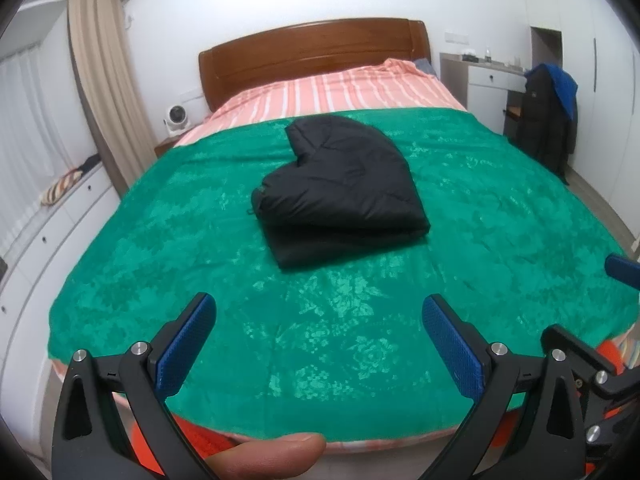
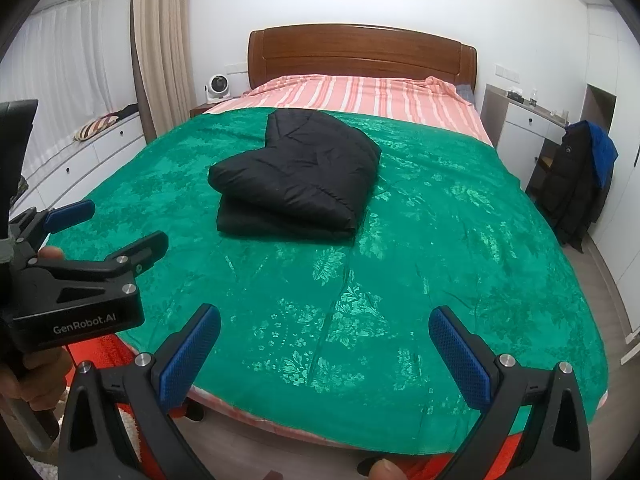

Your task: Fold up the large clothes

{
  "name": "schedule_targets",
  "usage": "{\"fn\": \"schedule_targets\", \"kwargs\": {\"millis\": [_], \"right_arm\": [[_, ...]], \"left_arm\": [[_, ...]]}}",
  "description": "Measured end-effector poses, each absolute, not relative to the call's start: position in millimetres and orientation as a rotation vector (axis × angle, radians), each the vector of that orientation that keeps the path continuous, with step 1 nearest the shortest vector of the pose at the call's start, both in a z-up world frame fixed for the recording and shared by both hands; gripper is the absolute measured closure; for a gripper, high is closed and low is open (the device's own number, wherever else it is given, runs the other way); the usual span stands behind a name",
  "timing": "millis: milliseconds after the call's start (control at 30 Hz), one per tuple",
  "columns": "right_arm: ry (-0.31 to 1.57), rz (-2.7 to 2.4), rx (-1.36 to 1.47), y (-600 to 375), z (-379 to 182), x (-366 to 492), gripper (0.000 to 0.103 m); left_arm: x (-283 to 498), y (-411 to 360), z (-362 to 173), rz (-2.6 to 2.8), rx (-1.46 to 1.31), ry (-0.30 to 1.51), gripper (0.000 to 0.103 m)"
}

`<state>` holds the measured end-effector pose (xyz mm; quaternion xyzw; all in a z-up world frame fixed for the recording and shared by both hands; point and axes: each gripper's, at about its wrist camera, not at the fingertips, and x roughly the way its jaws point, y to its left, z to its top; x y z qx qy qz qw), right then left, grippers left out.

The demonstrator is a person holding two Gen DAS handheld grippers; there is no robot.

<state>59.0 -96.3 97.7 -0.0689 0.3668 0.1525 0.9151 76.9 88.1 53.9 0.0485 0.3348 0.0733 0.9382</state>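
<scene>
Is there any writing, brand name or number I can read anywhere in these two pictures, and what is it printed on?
"GenRobot.AI": white letters on the black body of the left gripper, seen in the right wrist view.
The dark coat hanging by the desk has a small pale logo, too small to read.
Nothing readable shows on the folded black jacket or the green blanket.

Black jacket (image 1: 340, 196): matt, puffy quilted cloth. Green blanket (image 1: 200, 240): shiny cloth with woven floral pattern. Headboard (image 1: 312, 56): glossy wood. Left gripper (image 1: 318, 338) and right gripper (image 2: 324, 348): matt black plastic, blue textured pads, bare metal pins.
</scene>
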Motion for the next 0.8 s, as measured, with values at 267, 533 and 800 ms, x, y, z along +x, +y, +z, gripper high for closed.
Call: {"fn": "schedule_targets", "kwargs": {"millis": [267, 533, 800], "right_arm": [[0.759, 0.304, -0.146, -97.6, 94.9, 61.1, 0.0], [0.743, 0.29, -0.149, -99.8, 97.4, 60.7, 0.0], [0.747, 0.287, -0.145, -100.6, 96.5, 62.1, 0.0]], "left_arm": [[79.4, 87.4, 51.5, 0.148, 0.097, 0.69, 0.0], [80.8, 85.7, 50.4, 0.143, 0.099, 0.691, 0.0], [77.5, 85.0, 50.7, 0.142, 0.097, 0.673, 0.0]]}}
